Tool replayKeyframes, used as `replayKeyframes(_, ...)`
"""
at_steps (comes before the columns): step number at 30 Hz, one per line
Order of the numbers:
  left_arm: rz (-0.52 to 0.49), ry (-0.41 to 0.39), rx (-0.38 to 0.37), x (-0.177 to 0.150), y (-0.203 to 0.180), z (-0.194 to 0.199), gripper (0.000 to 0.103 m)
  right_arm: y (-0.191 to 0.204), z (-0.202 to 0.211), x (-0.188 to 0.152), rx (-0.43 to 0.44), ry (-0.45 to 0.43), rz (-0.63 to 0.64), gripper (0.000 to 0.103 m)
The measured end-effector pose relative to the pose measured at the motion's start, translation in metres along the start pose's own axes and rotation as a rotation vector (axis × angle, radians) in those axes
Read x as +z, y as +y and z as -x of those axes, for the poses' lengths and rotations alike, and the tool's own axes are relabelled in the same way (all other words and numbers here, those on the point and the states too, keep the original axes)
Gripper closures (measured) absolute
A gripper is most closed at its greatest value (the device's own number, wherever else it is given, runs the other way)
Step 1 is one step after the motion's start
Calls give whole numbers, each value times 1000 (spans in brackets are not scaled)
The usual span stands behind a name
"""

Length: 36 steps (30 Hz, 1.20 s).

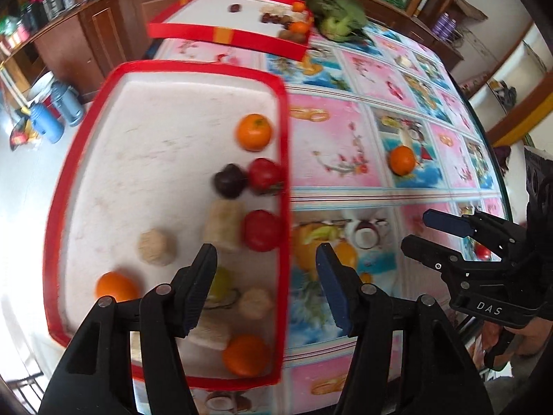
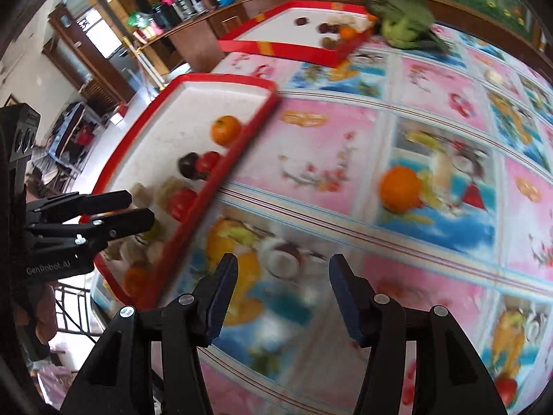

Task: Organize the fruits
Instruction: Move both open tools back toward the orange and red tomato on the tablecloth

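Observation:
A red-rimmed white tray (image 1: 284, 145) lies near the table's left edge. It holds oranges (image 1: 254, 132), two red fruits (image 1: 261, 230), a dark plum (image 1: 230, 180), a green fruit and several tan pieces. My left gripper (image 1: 266, 256) hovers open over the tray's right rim, with nothing between its fingers. One loose orange (image 1: 401, 160) (image 2: 399, 190) rests on the patterned tablecloth. My right gripper (image 2: 283, 266) is open and empty above the cloth, right of the tray (image 2: 221, 180). Each wrist view also shows the other gripper: the right gripper (image 1: 420, 231) and the left gripper (image 2: 138, 207).
A second red tray (image 1: 228, 34) with a few small fruits sits at the far end, a green leafy bundle (image 1: 337, 17) beside it. The table drops off just left of the near tray. Wooden cabinets (image 1: 103, 34) stand behind, and blue jugs (image 1: 55, 114) are on the floor.

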<state>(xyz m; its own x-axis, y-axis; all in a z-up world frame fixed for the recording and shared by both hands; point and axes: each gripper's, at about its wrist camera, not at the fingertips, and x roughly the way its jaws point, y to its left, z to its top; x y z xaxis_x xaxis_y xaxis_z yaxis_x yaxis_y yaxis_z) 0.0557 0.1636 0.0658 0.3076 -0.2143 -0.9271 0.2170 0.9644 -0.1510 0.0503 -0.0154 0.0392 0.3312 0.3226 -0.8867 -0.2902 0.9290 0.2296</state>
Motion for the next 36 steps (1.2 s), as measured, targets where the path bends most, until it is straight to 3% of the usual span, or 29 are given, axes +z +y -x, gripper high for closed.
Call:
replayKeyframes(12, -154, 56, -100, 22, -87, -31, 45, -88, 53, -55, -138, -49, -197, 46)
replayKeyframes(18, -222, 67, -104, 46, -120, -49, 45, -123, 81, -77, -199, -96, -306, 46)
replayKeyframes(27, -262, 82, -81, 74, -144, -78, 45, -169, 102, -117, -253, -97, -466, 46)
replayKeyframes(36, -258, 106, -74, 79, -151, -95, 45, -181, 93, -130, -255, -68, -497, 46)
